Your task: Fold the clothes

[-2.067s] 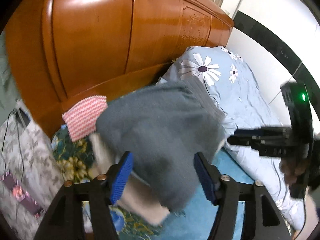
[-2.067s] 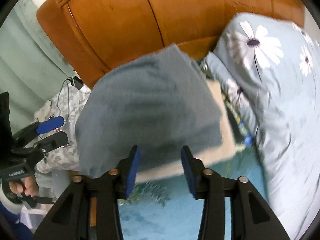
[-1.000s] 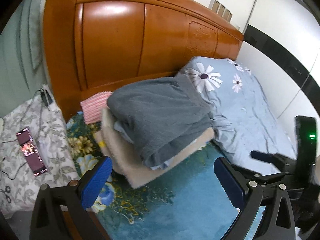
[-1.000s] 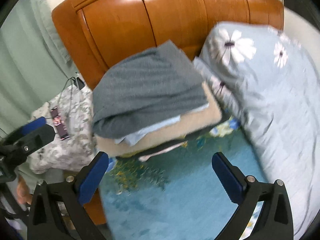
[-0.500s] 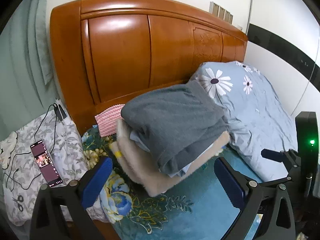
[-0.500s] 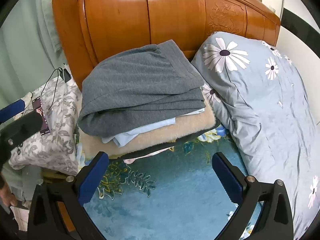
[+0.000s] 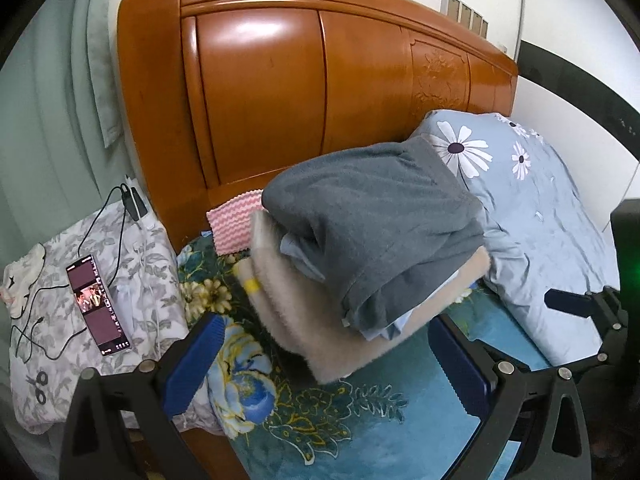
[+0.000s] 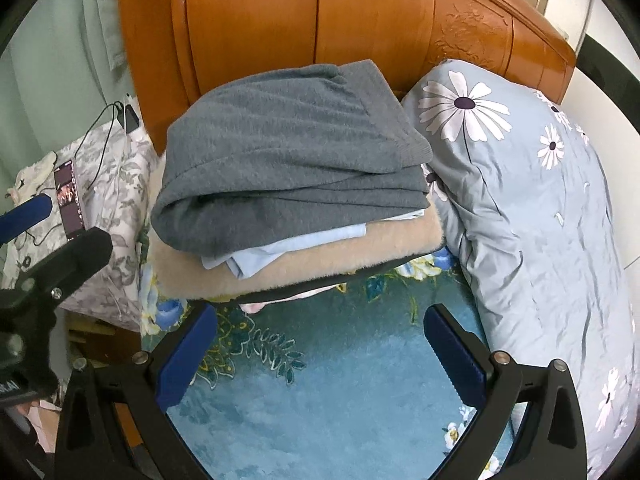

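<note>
A folded grey sweater [image 7: 372, 224] [image 8: 288, 160] lies on top of a stack, over a light blue garment [image 8: 280, 250] and a folded beige fleece [image 7: 320, 336] [image 8: 304, 268]. The stack sits on the teal floral bedspread [image 7: 380, 416] [image 8: 320, 392] against the headboard. My left gripper [image 7: 324, 364] is open and empty, held back from the stack's near corner. My right gripper [image 8: 320, 356] is open and empty, just in front of the stack. Each gripper shows at the edge of the other's view.
An orange wooden headboard [image 7: 320, 100] [image 8: 320, 12] stands behind the stack. A blue daisy-print pillow and duvet [image 7: 532, 208] [image 8: 532, 184] lie to the right. A pink zigzag cloth [image 7: 232, 224] is behind the stack. A phone [image 7: 98, 304] with cables lies on a grey floral cloth [image 7: 132, 280] at left.
Both grippers let go of the grey sweater, leaving it on the stack, opened wide and pulled back from it. The stack now looks smaller and sits still.
</note>
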A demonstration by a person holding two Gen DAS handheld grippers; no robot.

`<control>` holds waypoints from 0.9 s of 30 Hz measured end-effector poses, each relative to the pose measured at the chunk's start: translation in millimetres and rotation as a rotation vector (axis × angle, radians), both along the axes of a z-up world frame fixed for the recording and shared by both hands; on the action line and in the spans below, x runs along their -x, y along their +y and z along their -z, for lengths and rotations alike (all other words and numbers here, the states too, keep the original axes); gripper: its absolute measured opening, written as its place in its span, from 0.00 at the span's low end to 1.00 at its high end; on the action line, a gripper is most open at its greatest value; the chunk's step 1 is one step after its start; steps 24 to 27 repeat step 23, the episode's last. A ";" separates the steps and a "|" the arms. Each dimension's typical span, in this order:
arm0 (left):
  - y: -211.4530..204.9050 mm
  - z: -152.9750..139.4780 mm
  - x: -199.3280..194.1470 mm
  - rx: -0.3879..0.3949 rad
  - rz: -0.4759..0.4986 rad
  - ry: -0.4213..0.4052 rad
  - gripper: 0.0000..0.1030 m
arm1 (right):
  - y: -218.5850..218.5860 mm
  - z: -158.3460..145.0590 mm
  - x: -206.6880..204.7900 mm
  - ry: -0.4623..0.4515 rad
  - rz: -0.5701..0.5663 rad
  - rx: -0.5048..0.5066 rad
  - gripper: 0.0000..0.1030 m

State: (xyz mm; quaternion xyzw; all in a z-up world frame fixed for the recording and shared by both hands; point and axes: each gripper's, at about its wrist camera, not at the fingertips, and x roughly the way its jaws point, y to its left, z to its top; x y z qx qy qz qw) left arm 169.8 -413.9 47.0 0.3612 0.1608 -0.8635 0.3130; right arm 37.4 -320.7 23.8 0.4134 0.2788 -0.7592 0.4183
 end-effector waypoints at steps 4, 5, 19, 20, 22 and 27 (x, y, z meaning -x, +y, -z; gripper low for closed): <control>-1.5 8.9 3.4 -0.020 0.003 -0.014 1.00 | -1.3 2.3 1.9 -0.001 0.006 -0.017 1.00; -2.6 10.3 4.4 -0.026 0.003 -0.016 1.00 | -1.7 2.8 2.4 -0.001 0.006 -0.021 1.00; -4.0 16.7 3.4 -0.024 -0.008 -0.027 1.00 | -3.5 6.6 9.6 -0.005 0.024 -0.045 1.00; -4.1 16.8 3.1 -0.022 -0.010 -0.027 1.00 | -3.1 6.3 10.4 -0.003 0.026 -0.046 1.00; -5.2 17.0 2.8 -0.029 -0.009 -0.025 1.00 | -2.1 5.0 12.0 -0.001 0.031 -0.045 1.00; -6.0 17.2 2.6 -0.036 -0.008 -0.022 1.00 | -1.7 4.3 12.5 0.000 0.034 -0.044 1.00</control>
